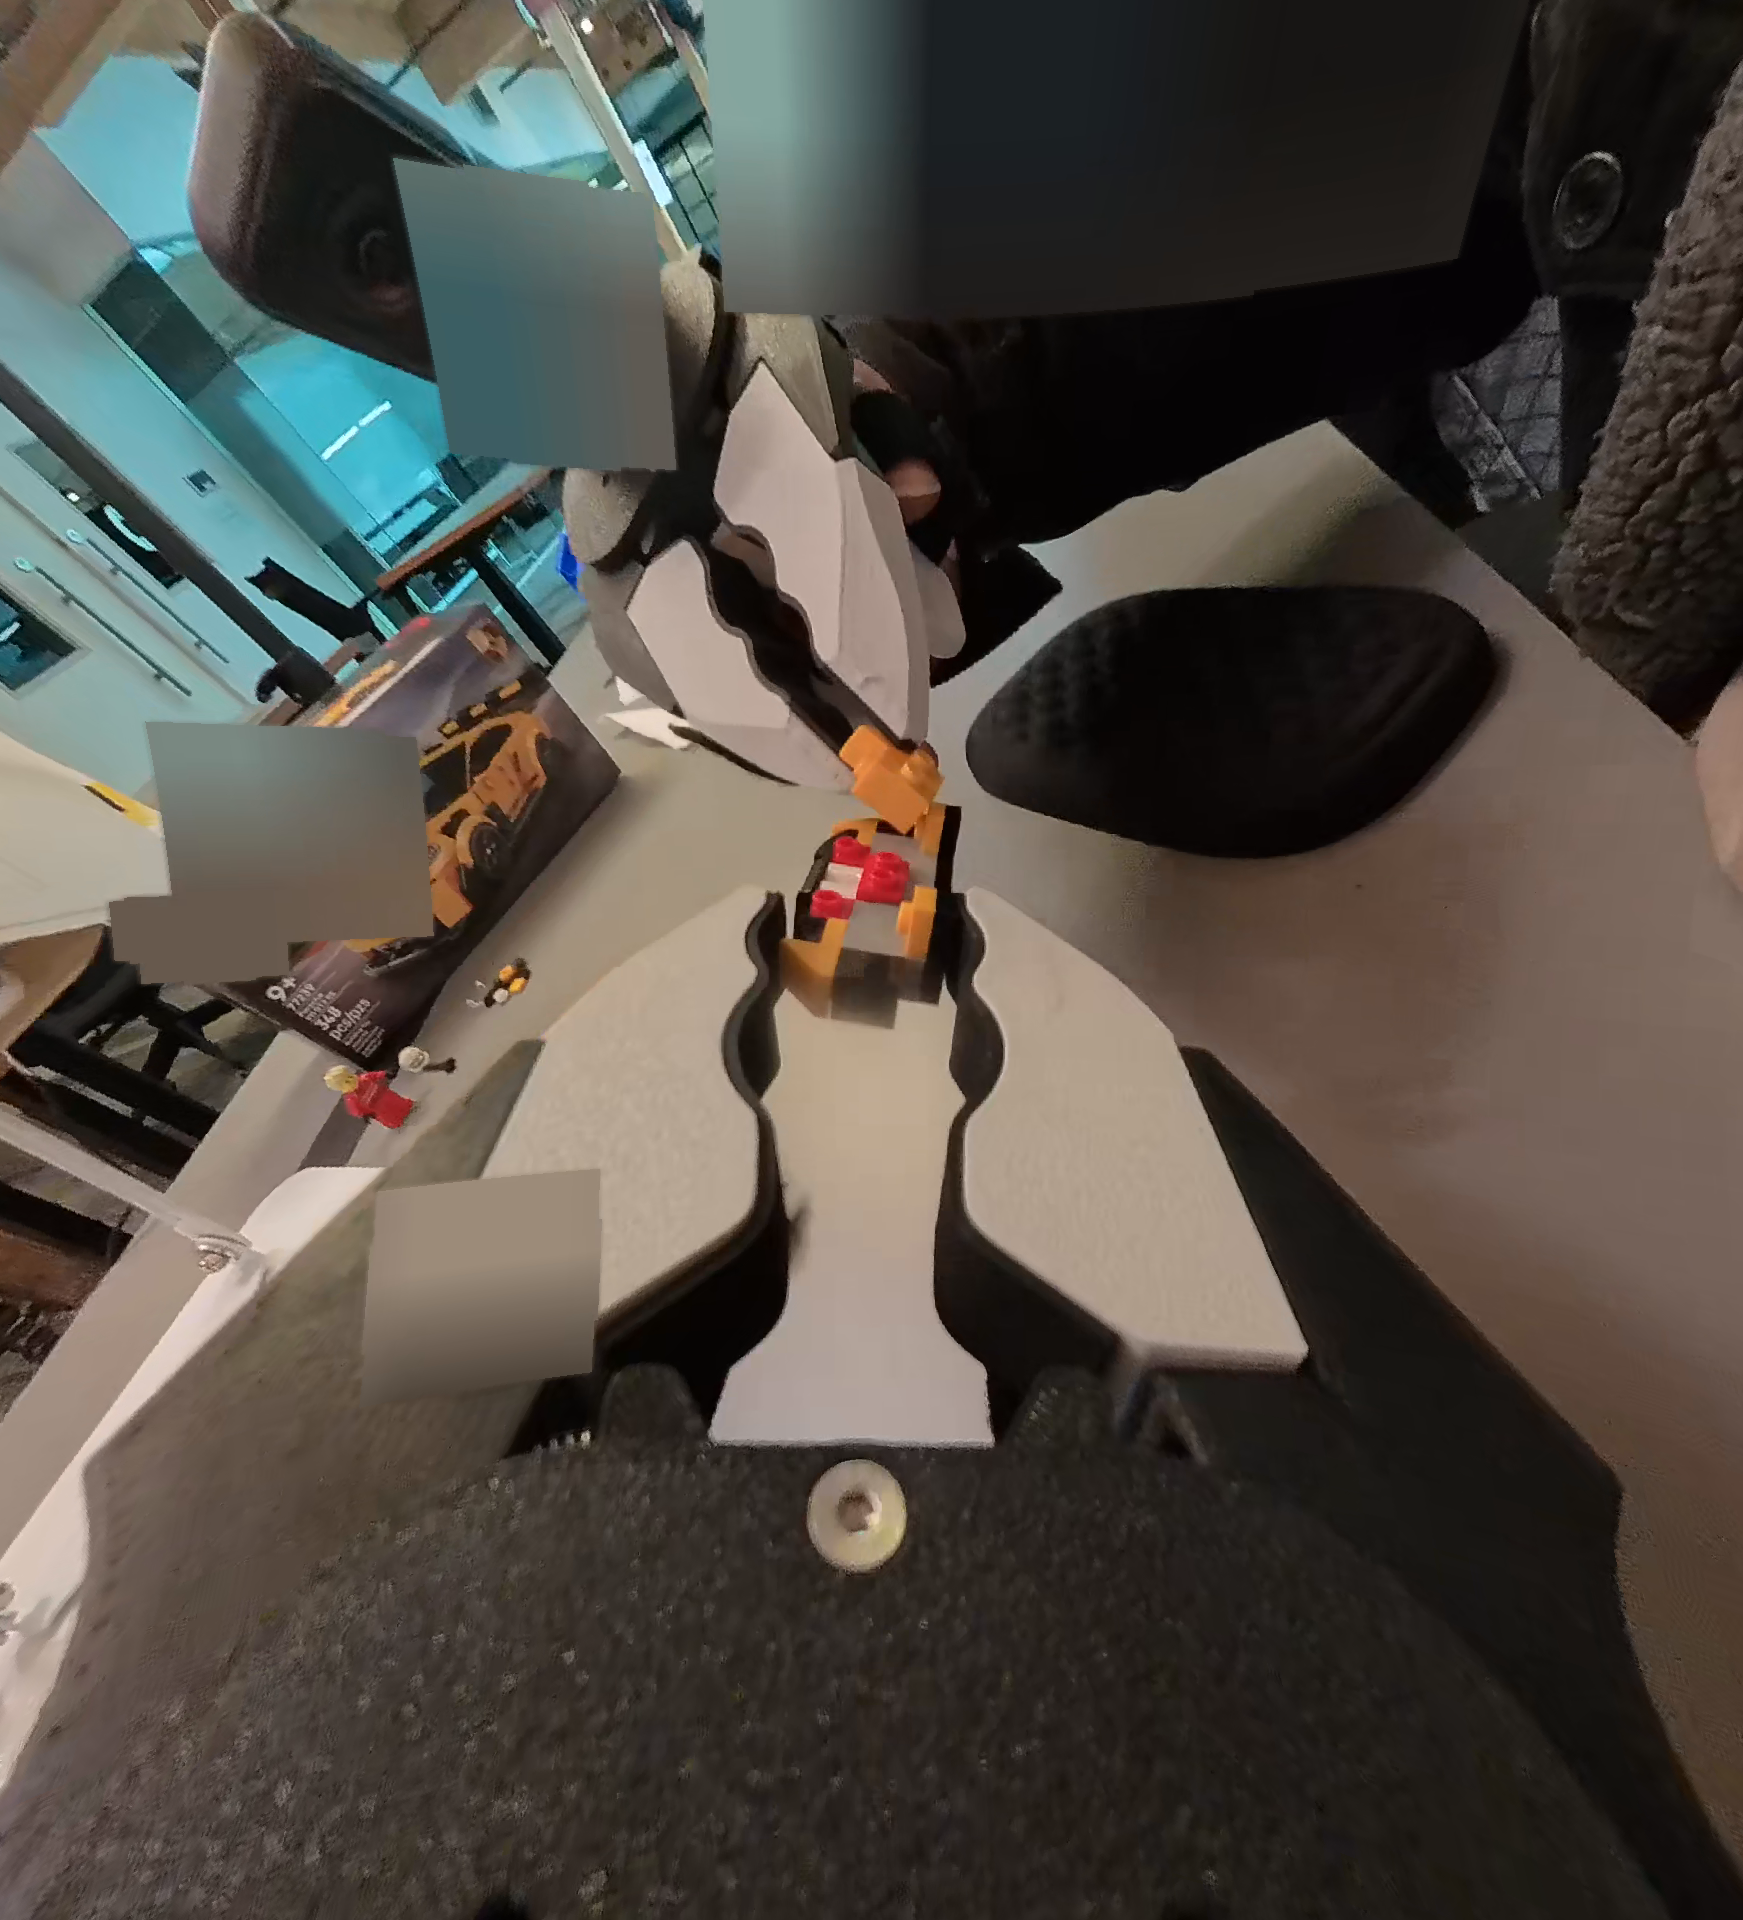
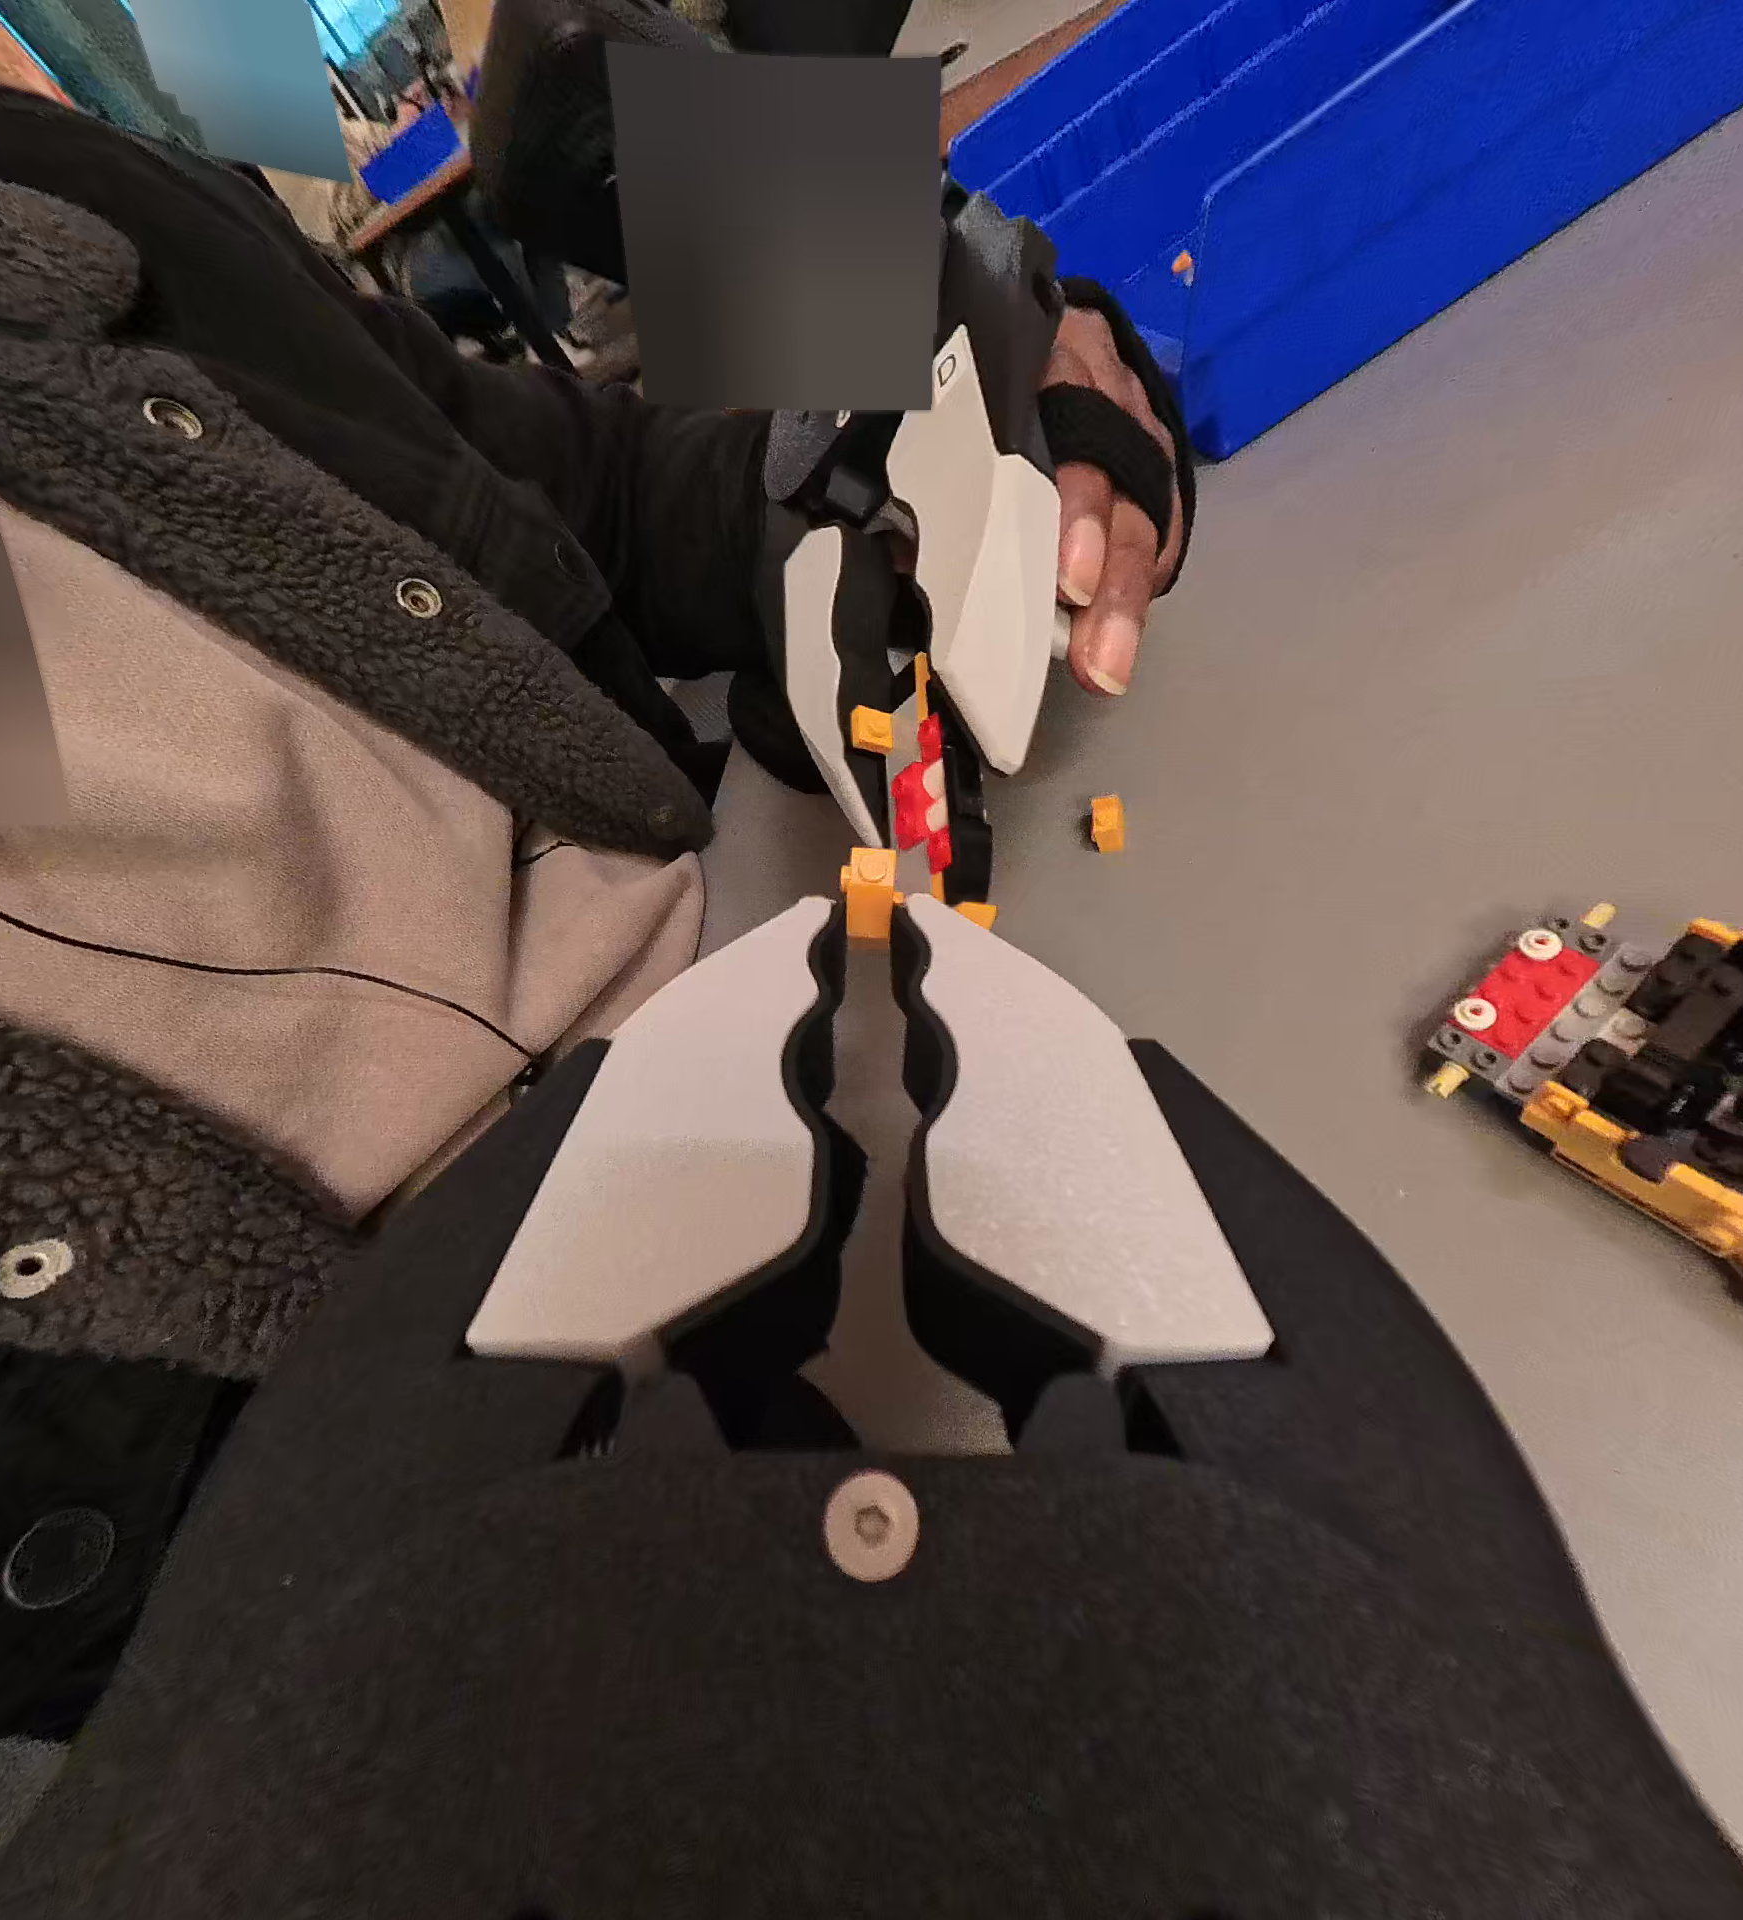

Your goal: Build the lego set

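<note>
here, orange brick [image 2: 868, 891] against subassembly [image 1: 872, 914]

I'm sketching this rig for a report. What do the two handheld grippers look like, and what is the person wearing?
Both the left gripper and right gripper have pale grey, wedge-shaped fingers with wavy black inner pads, on a textured black body with a silver centre screw. The person wears a black fingerless glove and a dark fleece-trimmed jacket.
</note>
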A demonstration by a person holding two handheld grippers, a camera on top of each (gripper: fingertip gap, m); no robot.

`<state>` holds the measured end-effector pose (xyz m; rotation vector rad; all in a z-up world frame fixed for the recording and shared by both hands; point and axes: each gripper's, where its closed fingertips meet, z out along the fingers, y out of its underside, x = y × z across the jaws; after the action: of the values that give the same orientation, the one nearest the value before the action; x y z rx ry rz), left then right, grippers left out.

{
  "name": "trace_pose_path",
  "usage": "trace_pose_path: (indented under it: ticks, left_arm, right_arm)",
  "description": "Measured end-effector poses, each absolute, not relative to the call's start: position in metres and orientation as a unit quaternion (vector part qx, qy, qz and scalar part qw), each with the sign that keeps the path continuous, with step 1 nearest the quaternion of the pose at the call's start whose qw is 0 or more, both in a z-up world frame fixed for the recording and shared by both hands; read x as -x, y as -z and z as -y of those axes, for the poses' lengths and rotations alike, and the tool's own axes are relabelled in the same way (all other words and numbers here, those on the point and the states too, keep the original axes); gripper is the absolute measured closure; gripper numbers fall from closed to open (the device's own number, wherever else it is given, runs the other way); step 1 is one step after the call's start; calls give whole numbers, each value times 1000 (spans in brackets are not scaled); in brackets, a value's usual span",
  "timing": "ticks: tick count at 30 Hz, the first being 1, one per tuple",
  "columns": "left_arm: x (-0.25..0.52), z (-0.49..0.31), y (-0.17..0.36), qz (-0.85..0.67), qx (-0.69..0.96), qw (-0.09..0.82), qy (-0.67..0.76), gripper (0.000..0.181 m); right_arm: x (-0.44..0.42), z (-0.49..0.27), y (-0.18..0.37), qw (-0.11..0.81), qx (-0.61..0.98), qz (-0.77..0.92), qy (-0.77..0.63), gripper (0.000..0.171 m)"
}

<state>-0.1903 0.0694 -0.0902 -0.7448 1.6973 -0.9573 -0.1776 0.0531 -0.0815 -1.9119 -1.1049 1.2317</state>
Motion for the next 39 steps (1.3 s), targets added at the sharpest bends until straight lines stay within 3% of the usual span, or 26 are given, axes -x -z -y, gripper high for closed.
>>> trace_pose_path:
  ticks: [11,27,39]
  left_arm:
    - [201,-61,58,-664,279,545,428,152]
    - [204,-49,46,-608,296,513,529,152]
    - [214,-55,31,-572,296,518,563,152]
  right_arm:
    - [187,-46,52,285,730,455,-423,162]
    - [189,-43,41,123,795,513,-300,155]
    - [200,-55,21,149,776,554,-264,151]
